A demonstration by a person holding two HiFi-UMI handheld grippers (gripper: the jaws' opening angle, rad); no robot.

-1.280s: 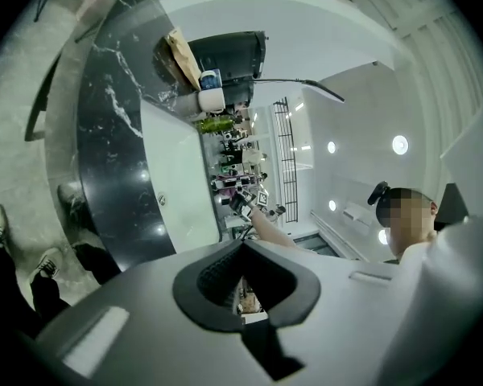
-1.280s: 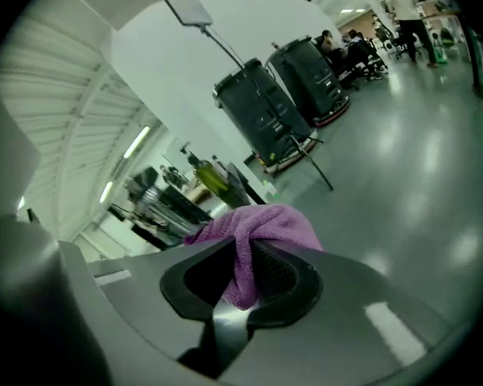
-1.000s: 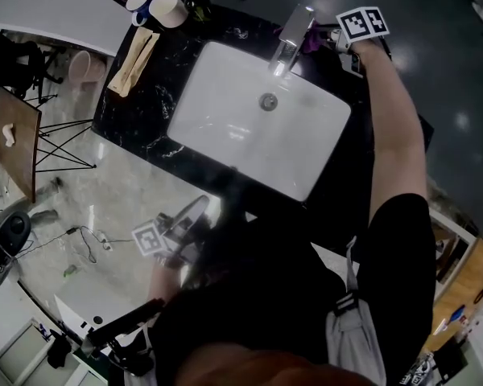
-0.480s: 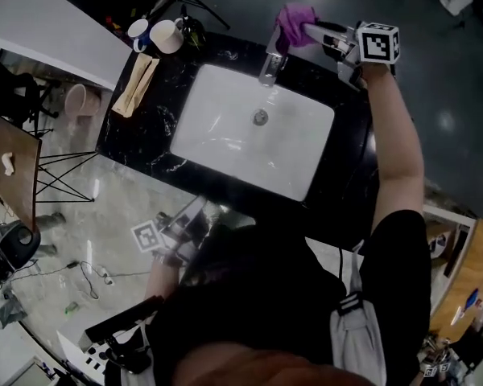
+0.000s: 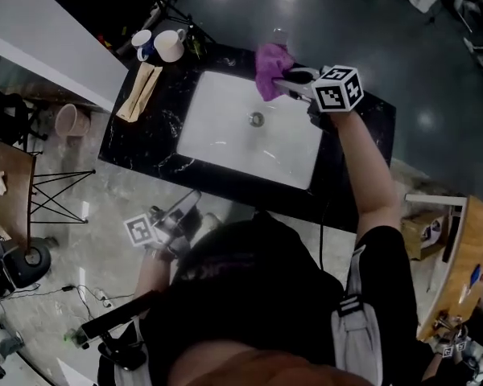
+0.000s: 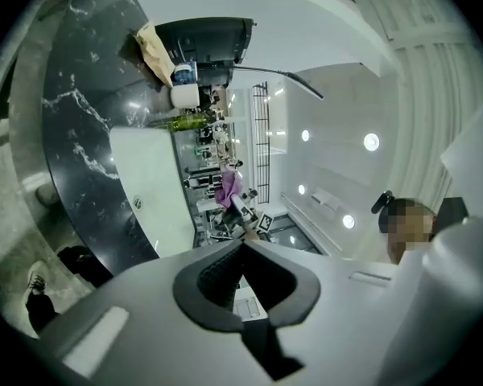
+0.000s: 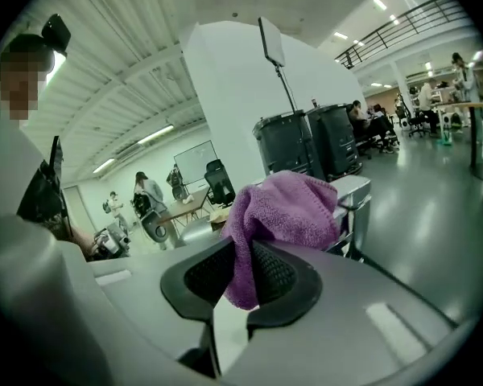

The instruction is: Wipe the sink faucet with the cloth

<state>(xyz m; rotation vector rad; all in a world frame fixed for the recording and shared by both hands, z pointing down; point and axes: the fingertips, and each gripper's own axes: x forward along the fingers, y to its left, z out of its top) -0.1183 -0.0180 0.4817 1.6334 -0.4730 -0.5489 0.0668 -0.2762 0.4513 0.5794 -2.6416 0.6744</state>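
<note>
Head view: the right gripper (image 5: 285, 77) points toward the picture's left over the back rim of the white sink (image 5: 225, 131). The purple cloth (image 5: 270, 69) is bunched at its tips, above the basin's back edge, long axis running roughly up and down the picture. The sink sits in a black marbled counter (image 5: 157, 131). At the counter's far left corner are two mugs (image 5: 169, 45) and a tan folded towel (image 5: 138, 89). The left gripper (image 5: 191, 207) is low, off the counter's near edge, over pale stone floor.

Left gripper view: jaws pressed together, nothing between them. Beyond the tips, the counter, the sink and the cloth appear turned sideways.

Right gripper view: jaws clamped on the cloth. It rises from between the pads and flops right. The grey metal faucet (image 7: 356, 203) shows just behind it; contact unclear. Beyond is an open hall with a white pillar (image 7: 233, 103), black bins (image 7: 306, 143), desks and a glossy grey floor.
</note>
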